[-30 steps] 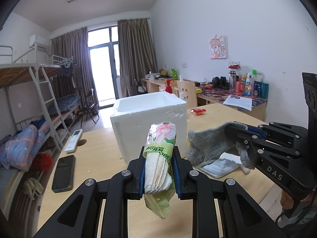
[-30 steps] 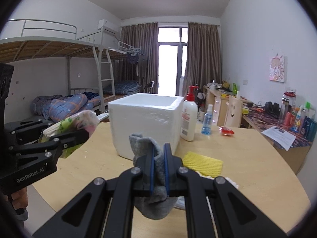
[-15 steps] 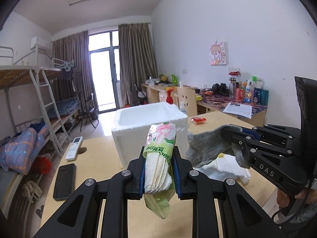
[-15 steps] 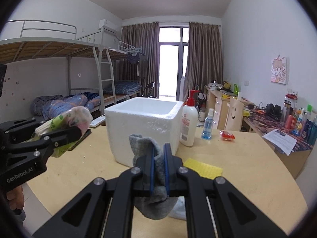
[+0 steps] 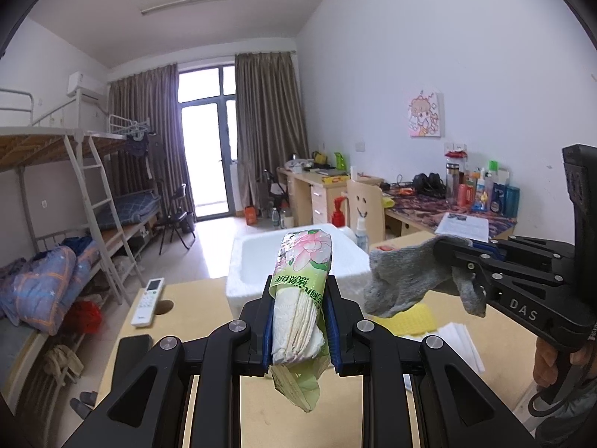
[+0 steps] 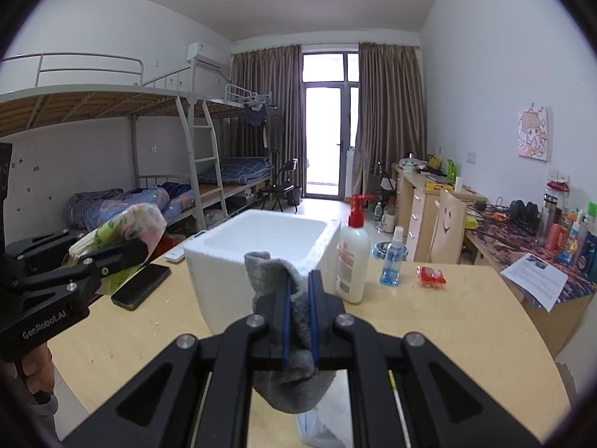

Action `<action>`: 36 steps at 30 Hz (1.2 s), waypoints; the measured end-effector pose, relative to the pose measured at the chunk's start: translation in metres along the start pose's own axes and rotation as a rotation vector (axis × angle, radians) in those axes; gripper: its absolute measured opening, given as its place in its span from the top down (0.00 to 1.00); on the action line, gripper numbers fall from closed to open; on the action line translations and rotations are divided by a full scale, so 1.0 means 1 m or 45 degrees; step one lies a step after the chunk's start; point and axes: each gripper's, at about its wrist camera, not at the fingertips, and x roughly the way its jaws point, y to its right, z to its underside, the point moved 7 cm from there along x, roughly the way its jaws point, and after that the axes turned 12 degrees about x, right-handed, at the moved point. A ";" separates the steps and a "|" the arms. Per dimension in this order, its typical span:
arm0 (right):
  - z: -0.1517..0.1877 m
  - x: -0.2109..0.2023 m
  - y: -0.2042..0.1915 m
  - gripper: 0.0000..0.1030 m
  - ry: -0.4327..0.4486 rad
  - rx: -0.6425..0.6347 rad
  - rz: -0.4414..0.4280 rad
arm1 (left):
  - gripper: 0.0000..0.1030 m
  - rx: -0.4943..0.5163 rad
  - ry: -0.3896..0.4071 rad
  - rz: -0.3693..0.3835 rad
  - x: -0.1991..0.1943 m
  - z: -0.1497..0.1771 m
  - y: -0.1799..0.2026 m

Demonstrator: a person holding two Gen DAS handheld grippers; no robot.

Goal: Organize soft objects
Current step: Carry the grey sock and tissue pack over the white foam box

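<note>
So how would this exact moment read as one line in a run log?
left gripper: shut on tissue pack | right gripper: shut on grey sock | foam box: ahead, open

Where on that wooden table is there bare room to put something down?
Free: the wide wooden table stretch right of the white foam box, past the red packet. Crowded: around the white lotion bottle and blue spray bottle.

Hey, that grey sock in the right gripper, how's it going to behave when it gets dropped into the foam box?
The grey sock droops below the jaws, so it is probably floppy and light. It will likely crumple in the foam box, not roll.
</note>
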 end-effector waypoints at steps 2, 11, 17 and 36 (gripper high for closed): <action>-0.006 0.002 -0.002 0.89 0.006 -0.008 -0.002 | 0.77 0.004 0.002 -0.006 0.003 -0.003 -0.003; -0.034 0.013 0.002 0.89 0.025 -0.014 -0.002 | 0.77 0.020 0.015 -0.026 0.015 -0.021 -0.014; -0.047 0.025 -0.002 0.89 0.035 -0.023 -0.012 | 0.77 0.022 0.016 -0.030 0.023 -0.027 -0.020; -0.069 0.082 -0.001 0.89 -0.017 -0.035 0.002 | 0.77 0.026 -0.005 -0.012 0.079 -0.039 -0.039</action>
